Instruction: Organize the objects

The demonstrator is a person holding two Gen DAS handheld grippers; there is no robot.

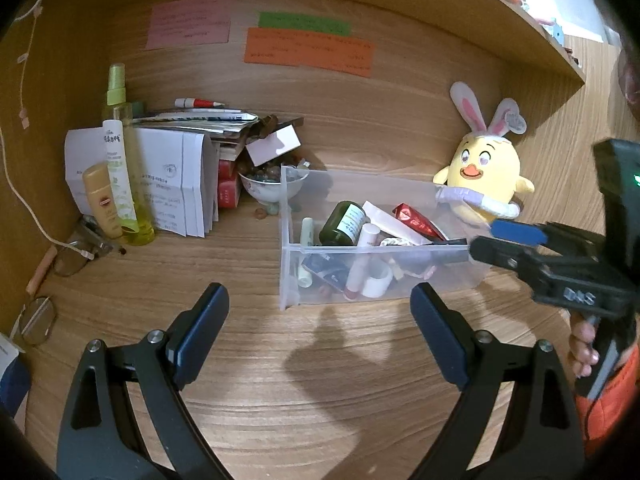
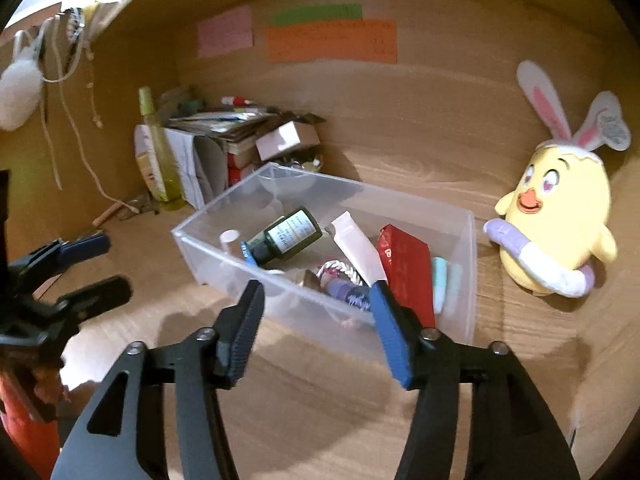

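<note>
A clear plastic bin [image 1: 288, 216] [image 2: 460, 300] stands on the wooden desk and holds several small cosmetics: a dark green bottle [image 1: 345, 224] [image 2: 286, 238], a red packet [image 1: 418, 222] [image 2: 406, 276] and white tubes. My left gripper [image 1: 320, 312] is open and empty, just in front of the bin's near left corner. My right gripper [image 2: 318, 304] is open and empty at the bin's near wall; it also shows in the left wrist view [image 1: 486, 240] by the bin's right end. The left gripper shows at the left of the right wrist view [image 2: 102, 268].
A yellow chick plush [image 1: 484, 176] [image 2: 556, 216] with rabbit ears sits right of the bin. At the back left stand a yellow-green spray bottle [image 1: 124, 160] [image 2: 158, 152], lotion tubes, papers, books and a bowl of stones [image 1: 266, 188]. Glasses [image 1: 76, 256] lie at the left. A shelf hangs overhead.
</note>
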